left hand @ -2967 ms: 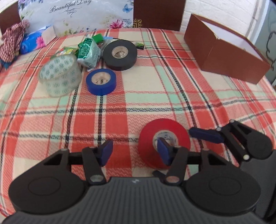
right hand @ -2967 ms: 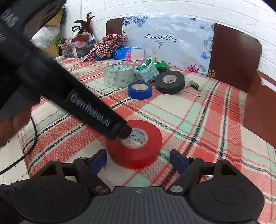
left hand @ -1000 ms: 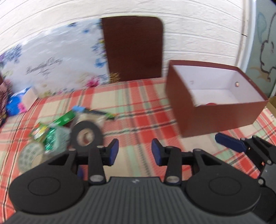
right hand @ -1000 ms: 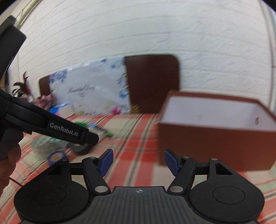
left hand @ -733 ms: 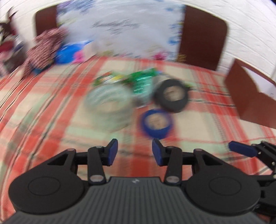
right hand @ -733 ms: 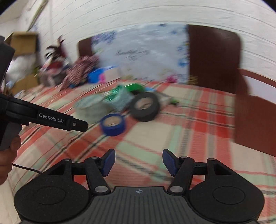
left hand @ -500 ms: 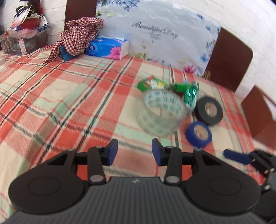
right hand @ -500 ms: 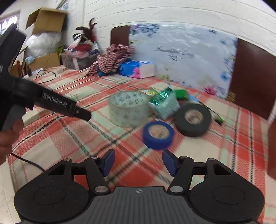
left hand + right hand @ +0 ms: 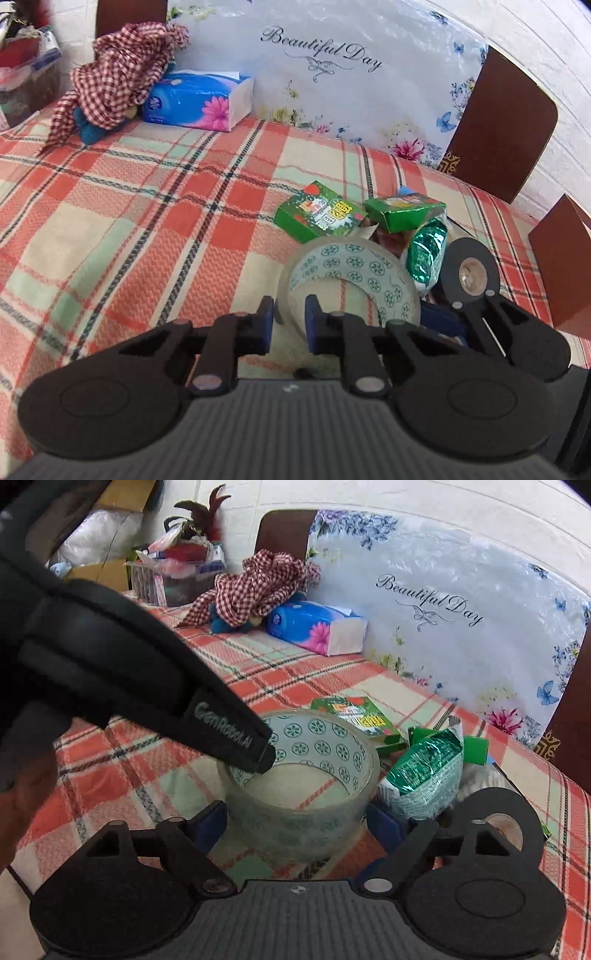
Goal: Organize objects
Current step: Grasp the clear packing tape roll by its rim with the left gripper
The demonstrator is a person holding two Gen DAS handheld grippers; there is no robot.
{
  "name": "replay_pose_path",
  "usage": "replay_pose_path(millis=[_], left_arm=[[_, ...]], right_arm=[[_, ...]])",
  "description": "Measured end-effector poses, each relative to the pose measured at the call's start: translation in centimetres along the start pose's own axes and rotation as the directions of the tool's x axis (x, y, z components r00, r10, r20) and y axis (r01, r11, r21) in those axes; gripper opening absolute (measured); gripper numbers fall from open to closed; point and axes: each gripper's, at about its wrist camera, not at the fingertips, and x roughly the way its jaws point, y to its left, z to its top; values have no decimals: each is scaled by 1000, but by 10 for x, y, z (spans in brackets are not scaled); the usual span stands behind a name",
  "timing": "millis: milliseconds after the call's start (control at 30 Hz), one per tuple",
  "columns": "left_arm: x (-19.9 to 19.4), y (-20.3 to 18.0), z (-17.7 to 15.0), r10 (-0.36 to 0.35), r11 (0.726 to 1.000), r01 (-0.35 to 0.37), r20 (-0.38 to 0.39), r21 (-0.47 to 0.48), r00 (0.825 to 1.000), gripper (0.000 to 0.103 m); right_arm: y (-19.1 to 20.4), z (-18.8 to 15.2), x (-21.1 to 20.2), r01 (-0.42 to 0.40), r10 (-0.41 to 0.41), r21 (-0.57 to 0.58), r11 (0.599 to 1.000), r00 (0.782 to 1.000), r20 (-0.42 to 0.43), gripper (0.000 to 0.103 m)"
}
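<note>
A large clear tape roll (image 9: 351, 280) with a green-patterned core lies flat on the plaid tablecloth; it also shows in the right wrist view (image 9: 303, 786). My left gripper (image 9: 288, 323) is shut on the roll's near-left wall, one finger inside the core and one outside. My right gripper (image 9: 295, 823) is open, its blue pads on either side of the roll. A black tape roll (image 9: 469, 273) lies to the right. Green boxes (image 9: 319, 216) and a green foil packet (image 9: 426, 254) lie just behind.
A brown box (image 9: 565, 273) stands at the right edge. A blue tissue pack (image 9: 199, 101), a checked cloth (image 9: 122, 70) and a floral "Beautiful Day" board (image 9: 332, 74) are at the back. Brown chair backs stand behind the table.
Both grippers swung from the brown box back to the pile and came down on the clear tape roll. The left one closed on its wall; the right one straddles it.
</note>
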Motion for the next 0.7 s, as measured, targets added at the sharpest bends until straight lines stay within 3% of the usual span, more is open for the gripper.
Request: replay_pose_path(millis=[200, 367, 467, 567, 700], left_arm=[[-52, -22, -29, -80, 997, 80, 5, 8, 997, 20], [-48, -89, -70, -127, 982, 134, -64, 132, 990, 20], [-48, -130, -73, -163, 965, 174, -69, 198, 984, 20], [-63, -174, -52, -240, 936, 232, -5, 264, 971, 20], [-68, -252, -16, -327, 884, 278, 72, 377, 942, 20]], right_arm=[[16, -33, -75, 35, -29, -59, 998, 995, 100, 82], [-5, -84, -117, 105, -107, 56, 993, 994, 21, 81], [-30, -100, -140, 166, -169, 110, 980, 985, 18, 81], [-58, -99, -171, 275, -292, 146, 950, 950, 110, 81], [-115, -91, -201, 424, -456, 183, 887, 866, 206, 81]])
